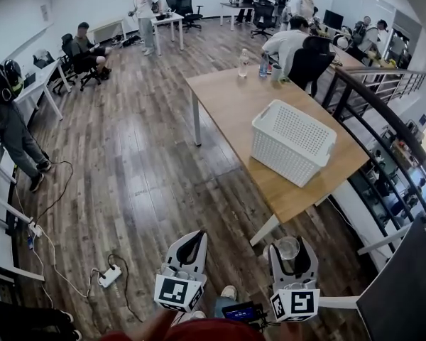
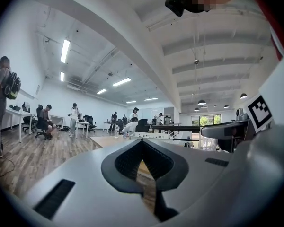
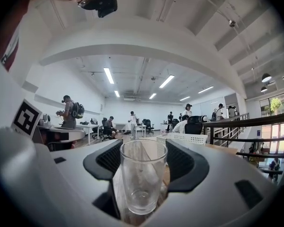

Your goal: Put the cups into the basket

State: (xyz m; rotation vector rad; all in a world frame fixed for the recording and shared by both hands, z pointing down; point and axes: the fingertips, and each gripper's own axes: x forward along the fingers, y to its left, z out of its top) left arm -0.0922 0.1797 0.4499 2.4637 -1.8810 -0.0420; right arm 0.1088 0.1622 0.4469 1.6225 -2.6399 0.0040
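A clear glass cup [image 3: 143,174] stands upright between the pads of my right gripper [image 3: 143,148], which is shut on it. In the head view that cup [image 1: 287,247] shows in my right gripper [image 1: 290,246] at the bottom, over the floor short of the table. My left gripper [image 1: 192,244] is beside it with its jaws together and nothing in them; its tips meet in the left gripper view [image 2: 142,143]. The white perforated basket [image 1: 292,142] sits near the close end of the wooden table [image 1: 234,101], ahead of both grippers, and is seen small in both gripper views [image 3: 182,138] [image 2: 149,135].
Bottles [image 1: 243,64] stand at the table's far end, where a person [image 1: 287,45] sits in a dark chair. A dark railing [image 1: 383,119] runs along the right. A power strip [image 1: 110,275] and cables lie on the wood floor at left. Other people and desks are farther off.
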